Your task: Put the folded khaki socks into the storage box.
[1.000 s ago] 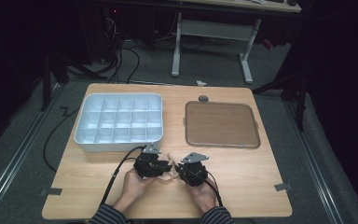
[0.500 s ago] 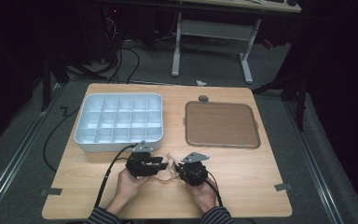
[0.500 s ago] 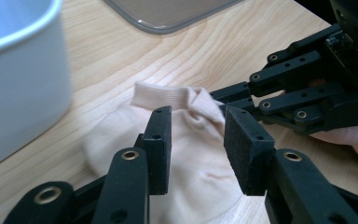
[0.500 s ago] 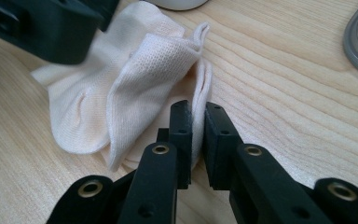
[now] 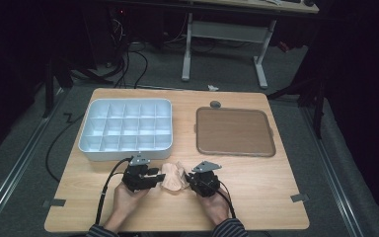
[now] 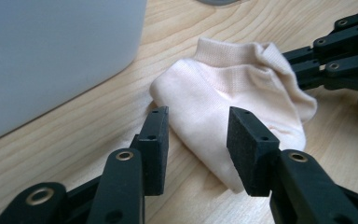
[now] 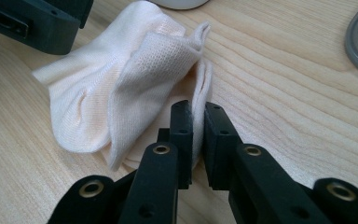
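My left gripper point(image 6: 198, 140) has just been opening and has backed off the small pale-pink knit sock point(image 6: 223, 98), jaws apart, nothing pinched. Right gripper point(image 7: 198, 140) clamps the sock's edge on the light wooden table point(image 5: 256, 197) below the white compartment tray point(image 5: 126, 129). Can't tell how many layers it holds.

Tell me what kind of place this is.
Probably a lab or workshop bench rigged for recording handling work: a bare wooden table on grey carpet, cables trailing on the floor behind, and a metal-legged desk in the dark background.
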A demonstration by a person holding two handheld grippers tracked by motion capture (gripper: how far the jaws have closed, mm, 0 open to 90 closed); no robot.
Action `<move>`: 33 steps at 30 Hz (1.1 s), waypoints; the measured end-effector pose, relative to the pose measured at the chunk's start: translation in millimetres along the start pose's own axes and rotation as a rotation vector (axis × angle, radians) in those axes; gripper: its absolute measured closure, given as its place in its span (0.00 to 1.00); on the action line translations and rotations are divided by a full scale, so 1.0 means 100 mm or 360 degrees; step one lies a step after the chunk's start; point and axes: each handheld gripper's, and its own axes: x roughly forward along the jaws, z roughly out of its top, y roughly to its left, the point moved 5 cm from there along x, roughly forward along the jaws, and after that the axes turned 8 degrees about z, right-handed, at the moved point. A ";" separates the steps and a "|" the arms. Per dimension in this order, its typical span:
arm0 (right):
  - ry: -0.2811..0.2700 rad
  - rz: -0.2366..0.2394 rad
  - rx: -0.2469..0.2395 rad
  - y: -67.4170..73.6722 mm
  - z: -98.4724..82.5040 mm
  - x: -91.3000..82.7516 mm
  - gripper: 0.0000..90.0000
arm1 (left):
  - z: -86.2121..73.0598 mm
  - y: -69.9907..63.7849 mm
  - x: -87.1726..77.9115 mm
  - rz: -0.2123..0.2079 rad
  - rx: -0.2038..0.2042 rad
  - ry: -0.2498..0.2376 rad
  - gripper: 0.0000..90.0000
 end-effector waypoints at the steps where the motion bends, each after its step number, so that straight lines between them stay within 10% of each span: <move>1: 0.0000 0.0000 0.0000 0.00 0.00 0.00 0.92 | -0.01 0.00 0.01 -0.0004 -0.0001 0.0004 0.66; 7: -0.0002 0.0008 0.0004 0.00 0.00 0.00 0.92 | -0.01 -0.04 0.10 -0.0080 -0.0061 0.0007 0.66; 22: -0.0075 -0.0076 -0.0010 0.01 0.05 -0.14 0.77 | -0.02 -0.12 0.18 0.0010 0.0026 0.0032 0.65; 33: -0.0157 -0.0050 -0.0219 0.37 0.25 -0.30 0.78 | -0.02 -0.13 0.18 0.0045 0.0054 0.0042 0.65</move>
